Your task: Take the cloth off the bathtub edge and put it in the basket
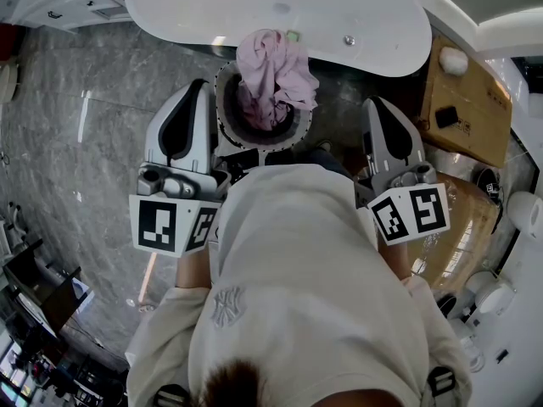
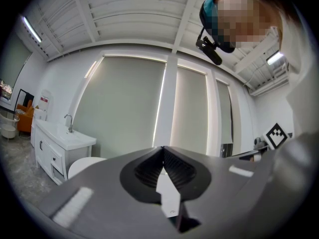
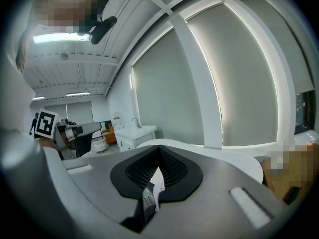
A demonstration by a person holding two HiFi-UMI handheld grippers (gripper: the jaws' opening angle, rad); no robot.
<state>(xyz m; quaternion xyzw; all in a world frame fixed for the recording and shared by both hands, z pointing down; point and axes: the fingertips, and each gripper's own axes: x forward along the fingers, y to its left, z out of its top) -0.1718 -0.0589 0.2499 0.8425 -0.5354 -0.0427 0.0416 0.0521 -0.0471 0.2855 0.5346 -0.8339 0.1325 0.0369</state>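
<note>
Place: a bathroom.
Bath: a big white bathtub (image 1: 373,24).
Sink: a white sink (image 2: 62,142) with a tap (image 2: 70,121).
Floor: grey stone floor (image 1: 76,142).

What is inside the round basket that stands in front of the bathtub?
A crumpled pink cloth fills the basket and covers its far rim. Dark inner wall shows at the near side; the bottom is hidden under the cloth.

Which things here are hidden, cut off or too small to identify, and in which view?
- Inside of the basket, head view: the pink cloth covers most of it.
- Far side of the bathtub, head view: cut off by the top edge.
- Small green thing on the bathtub rim, head view: too small to identify.
- Black item on the cardboard box, head view: too small to identify.
</note>
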